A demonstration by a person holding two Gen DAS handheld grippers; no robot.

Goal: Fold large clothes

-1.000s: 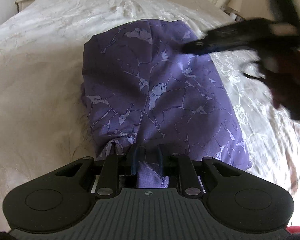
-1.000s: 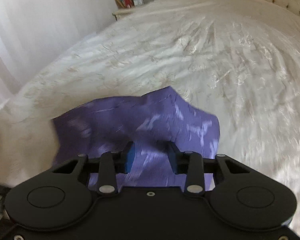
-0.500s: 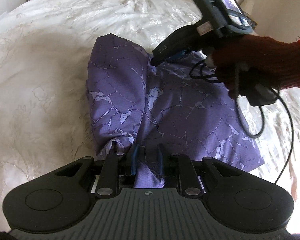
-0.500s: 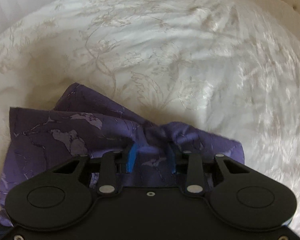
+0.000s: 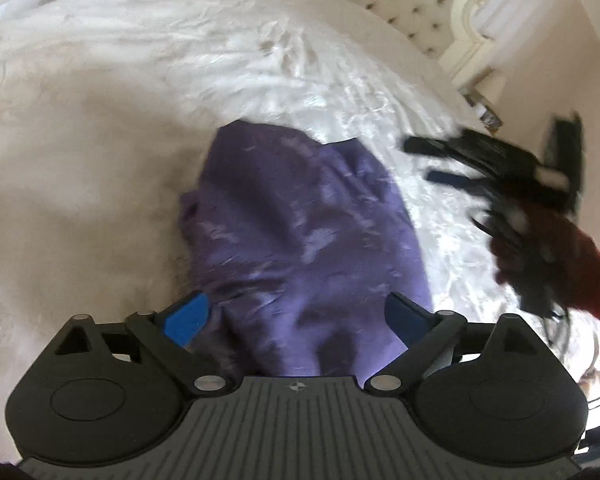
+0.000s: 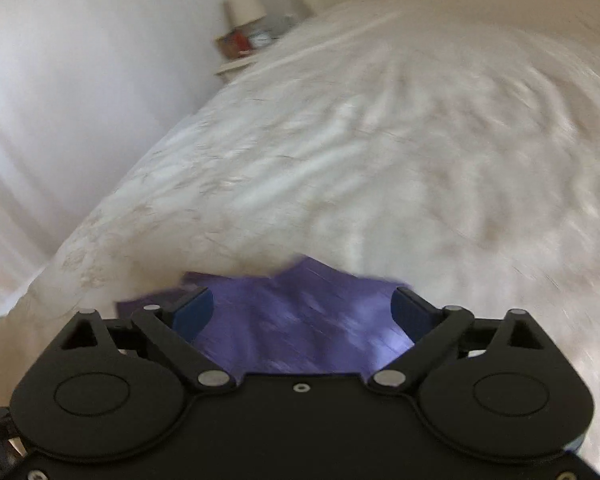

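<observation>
Now that both the left gripper (image 5: 296,314) and right gripper (image 6: 302,310) are opening wide and letting go, the purple garment (image 5: 300,232) is lying bunched mid-bed (image 5: 100,160), near its front edge, so this fold's basically done.
</observation>
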